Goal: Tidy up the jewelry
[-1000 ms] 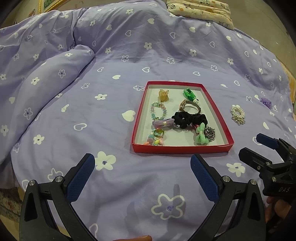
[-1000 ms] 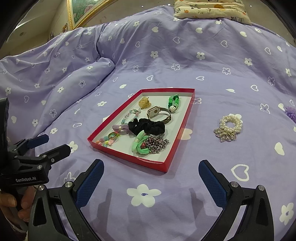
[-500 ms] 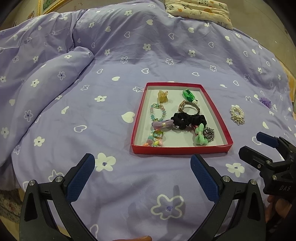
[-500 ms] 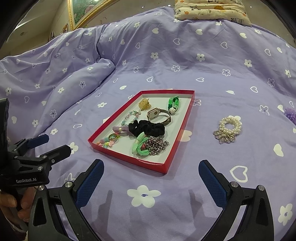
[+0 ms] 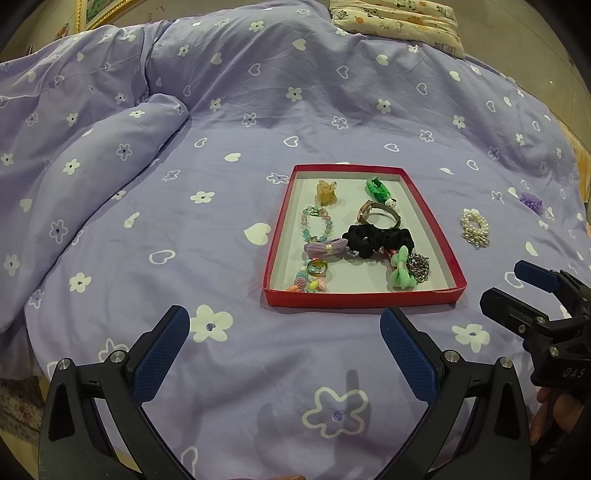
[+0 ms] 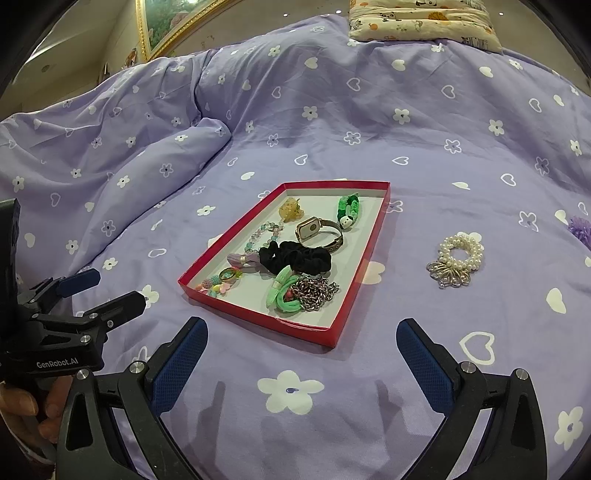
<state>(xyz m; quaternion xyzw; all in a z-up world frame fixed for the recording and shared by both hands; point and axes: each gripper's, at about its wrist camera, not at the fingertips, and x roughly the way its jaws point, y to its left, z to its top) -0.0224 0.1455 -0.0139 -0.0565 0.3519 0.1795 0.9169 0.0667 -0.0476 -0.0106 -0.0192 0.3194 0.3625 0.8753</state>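
A purple duvet (image 5: 258, 110) with white hearts and flowers covered the bed, a patterned pillow (image 6: 424, 18) at its far end. On it lay a red tray (image 5: 364, 297) holding a black scrunchie (image 6: 295, 256), a watch (image 6: 319, 230), a chain (image 6: 314, 290), beaded bracelets (image 5: 316, 223) and clips. A pearl bracelet (image 6: 460, 254) sat on the duvet well right of the tray, a purple piece (image 5: 532, 201) beyond it. The left gripper (image 5: 284, 350) and right gripper (image 6: 301, 363) hung near the tray, jaws spread wide, empty.

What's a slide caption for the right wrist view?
Open right gripper faces red tray of jewelry; pearl bracelet lies outside on the bedspread.
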